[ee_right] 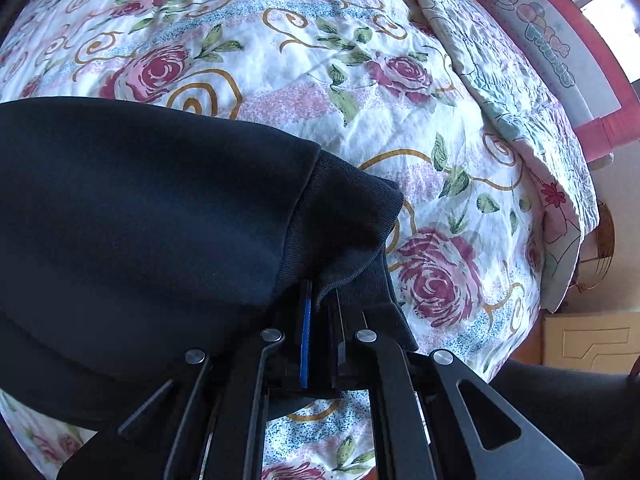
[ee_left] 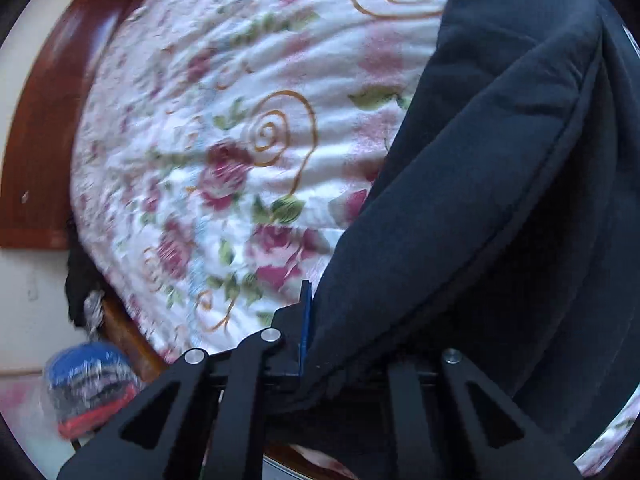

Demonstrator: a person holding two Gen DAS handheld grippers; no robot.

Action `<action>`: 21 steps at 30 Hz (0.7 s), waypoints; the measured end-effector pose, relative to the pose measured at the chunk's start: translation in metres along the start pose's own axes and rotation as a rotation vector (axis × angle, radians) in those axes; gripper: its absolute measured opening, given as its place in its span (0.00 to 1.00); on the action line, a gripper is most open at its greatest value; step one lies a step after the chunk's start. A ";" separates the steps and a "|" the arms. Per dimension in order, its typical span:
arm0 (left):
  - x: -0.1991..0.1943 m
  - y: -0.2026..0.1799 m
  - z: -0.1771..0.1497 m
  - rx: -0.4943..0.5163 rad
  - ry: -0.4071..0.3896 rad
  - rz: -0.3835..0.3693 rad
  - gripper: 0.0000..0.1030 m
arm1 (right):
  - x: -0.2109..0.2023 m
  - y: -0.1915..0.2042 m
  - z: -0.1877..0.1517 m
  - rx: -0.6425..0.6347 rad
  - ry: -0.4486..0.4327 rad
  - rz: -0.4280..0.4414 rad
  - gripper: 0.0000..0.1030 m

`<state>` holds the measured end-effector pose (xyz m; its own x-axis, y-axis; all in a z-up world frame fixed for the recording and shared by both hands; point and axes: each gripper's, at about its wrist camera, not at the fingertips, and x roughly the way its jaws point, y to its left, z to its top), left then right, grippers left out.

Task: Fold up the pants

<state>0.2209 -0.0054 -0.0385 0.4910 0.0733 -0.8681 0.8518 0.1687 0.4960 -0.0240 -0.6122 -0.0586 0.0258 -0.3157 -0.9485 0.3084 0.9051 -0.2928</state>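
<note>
The pants are dark navy. In the left wrist view the pants (ee_left: 500,200) hang in folds at the right, lifted off the floral bedspread (ee_left: 240,140). My left gripper (ee_left: 320,332) is shut on their fabric; only its left finger shows. In the right wrist view the pants (ee_right: 140,220) spread left, with a ribbed cuff (ee_right: 352,220) at my right gripper (ee_right: 322,320), which is shut on that cuff above the bedspread (ee_right: 400,120).
A wooden bed frame (ee_left: 44,140) edges the bed at left, with a blue and red bundle (ee_left: 88,388) on the floor below. A quilted blanket (ee_right: 520,100) and a cartoon-print pad (ee_right: 552,44) lie along the bed's far right. A cardboard box (ee_right: 588,344) stands beyond.
</note>
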 end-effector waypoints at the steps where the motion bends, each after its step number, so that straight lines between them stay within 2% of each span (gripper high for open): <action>1: -0.016 -0.002 -0.004 -0.039 -0.013 0.039 0.09 | -0.002 0.001 0.000 -0.001 -0.004 -0.006 0.04; 5: -0.081 -0.017 -0.022 -0.147 -0.074 0.087 0.09 | -0.004 0.004 0.000 0.001 -0.014 -0.019 0.04; 8: -0.115 -0.034 -0.040 -0.221 -0.086 0.109 0.09 | -0.009 0.002 0.001 -0.010 -0.018 -0.014 0.04; 12: -0.160 -0.088 -0.066 -0.273 -0.134 0.139 0.09 | -0.011 -0.006 0.002 -0.024 -0.010 0.006 0.04; 13: -0.164 -0.098 -0.073 -0.284 -0.139 0.112 0.09 | -0.011 -0.009 0.003 -0.030 -0.002 0.008 0.04; 14: -0.165 -0.117 -0.081 -0.292 -0.134 0.082 0.09 | -0.011 -0.011 0.004 -0.037 0.006 0.015 0.04; 16: -0.156 -0.137 -0.091 -0.311 -0.125 0.086 0.10 | -0.012 -0.015 0.007 -0.055 0.024 0.030 0.04; 18: -0.132 -0.160 -0.099 -0.325 -0.086 0.066 0.10 | -0.010 -0.015 0.008 -0.093 0.051 0.020 0.04; 21: -0.099 -0.189 -0.101 -0.304 -0.044 0.105 0.13 | -0.006 -0.010 0.006 -0.153 0.088 -0.018 0.04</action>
<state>-0.0073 0.0551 -0.0483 0.5865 0.0648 -0.8074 0.7054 0.4489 0.5485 -0.0217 -0.6209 -0.0490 -0.0635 -0.3122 -0.9479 0.1592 0.9345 -0.3184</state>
